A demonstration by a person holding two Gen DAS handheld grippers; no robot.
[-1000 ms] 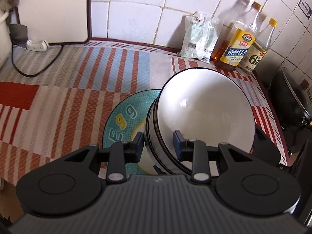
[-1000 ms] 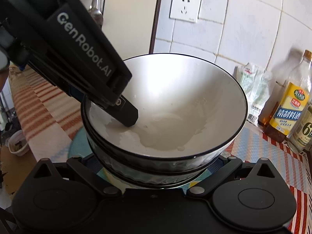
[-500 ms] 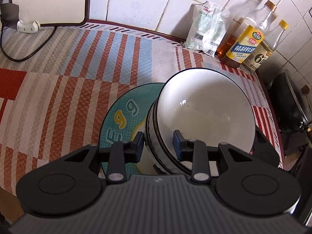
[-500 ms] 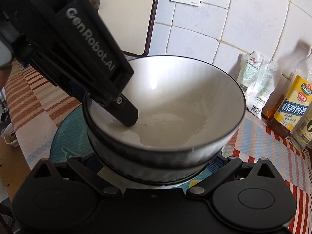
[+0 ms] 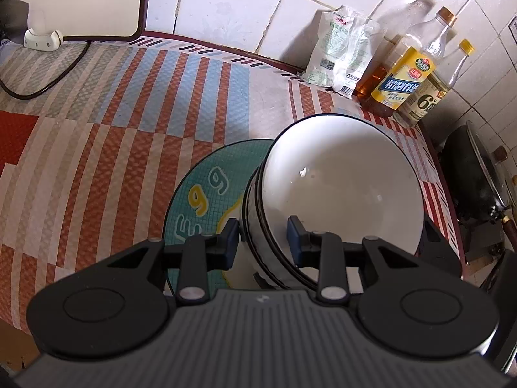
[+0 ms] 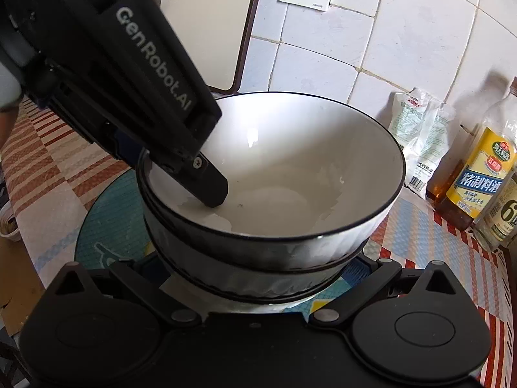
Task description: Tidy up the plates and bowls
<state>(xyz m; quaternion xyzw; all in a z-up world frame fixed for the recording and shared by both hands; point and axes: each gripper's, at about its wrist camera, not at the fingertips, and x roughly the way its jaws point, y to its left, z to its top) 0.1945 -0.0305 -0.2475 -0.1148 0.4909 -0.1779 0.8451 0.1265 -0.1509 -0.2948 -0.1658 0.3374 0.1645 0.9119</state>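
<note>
Teal plate [image 5: 206, 200]: lies flat on the striped desk [image 5: 97, 148], a base for my stack.
Left tool [image 5: 263, 239]: pinching the near wall of the nested white bowls [image 5: 339, 187], one finger inside, one outside, to steady them.
Bowls: at the plate's right part; whether they touch it I cannot tell.
Right tool [image 6: 258, 287]: jaws hidden under the bowls; grip unknowable.
Change: stack now sits lower and closer to the plate.

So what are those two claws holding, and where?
The left gripper clamps the stacked bowls by their near rim. The right gripper's fingertips are hidden under them.
</note>
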